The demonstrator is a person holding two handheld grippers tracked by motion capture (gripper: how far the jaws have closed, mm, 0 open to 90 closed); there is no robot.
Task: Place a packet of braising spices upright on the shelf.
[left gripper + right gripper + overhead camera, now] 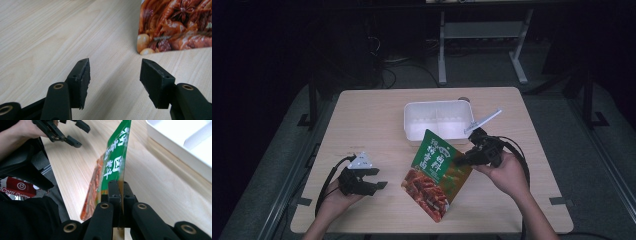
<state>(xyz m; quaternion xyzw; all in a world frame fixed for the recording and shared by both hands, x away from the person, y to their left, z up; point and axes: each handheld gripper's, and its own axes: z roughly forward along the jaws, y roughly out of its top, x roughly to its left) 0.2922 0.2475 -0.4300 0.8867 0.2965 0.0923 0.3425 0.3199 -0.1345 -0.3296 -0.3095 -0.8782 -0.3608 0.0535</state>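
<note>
High view: 1 pouch (437,173), 1 tray (412,122), 2 hand-held grippers.

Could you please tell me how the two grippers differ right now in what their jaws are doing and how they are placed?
The left gripper has its jaws spread apart with nothing between them, while the right gripper is clamped on the edge of the green and red food pouch. The left gripper sits clear of the pouch at its left; the right gripper holds it near the white tray. Both are black and hand-held.

Pale wooden table (362,125) on grey floor (482,65), white-legged desk (482,30) in dim background
</note>
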